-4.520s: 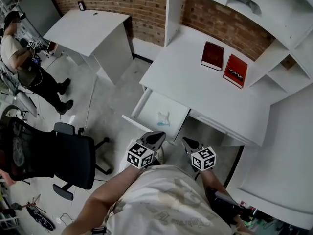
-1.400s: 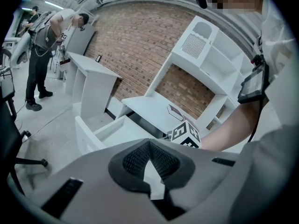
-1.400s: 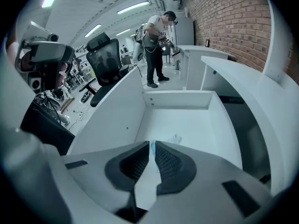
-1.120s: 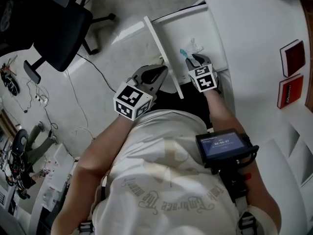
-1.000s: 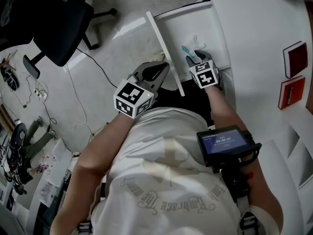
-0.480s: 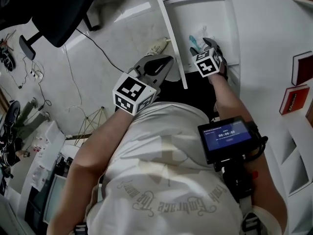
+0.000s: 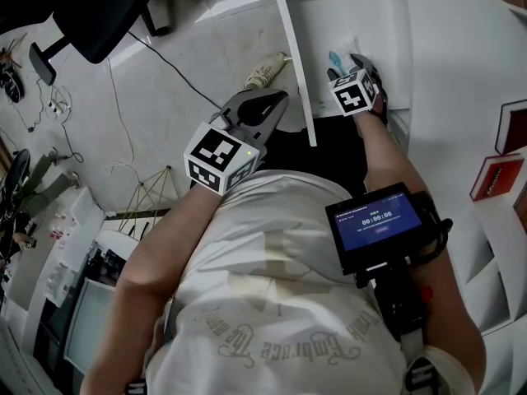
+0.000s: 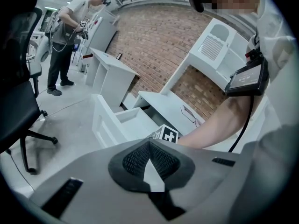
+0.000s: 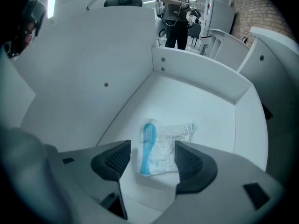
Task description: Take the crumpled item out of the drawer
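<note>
The crumpled item [image 9: 161,148], a clear wrapper with a blue toothbrush print, lies on the floor of the open white drawer [image 9: 201,73]. My right gripper [image 9: 153,149] points down into the drawer right over it. Its jaws have just been opening and stand wide; the wrapper shows between the pads [image 9: 114,160], which do not press on it. From the head view, the right gripper [image 7: 359,61] is inside the drawer [image 7: 293,56] beside the wrapper [image 7: 338,57]. My left gripper [image 7: 278,99] hangs shut outside the drawer front, with nothing held; its pads [image 8: 161,160] meet.
The desk top [image 7: 461,72] lies right of the drawer, with two red books [image 7: 494,175] at its far side. A black office chair [image 7: 99,6], a cable [image 7: 140,52] and a pale object [image 7: 265,74] are on the floor at left. A person [image 8: 70,36] stands far off.
My right gripper has sunk deeper into the drawer, down over the wrapper, and its jaws have spread. The left gripper has stayed beside the drawer front. The head view has swung.
</note>
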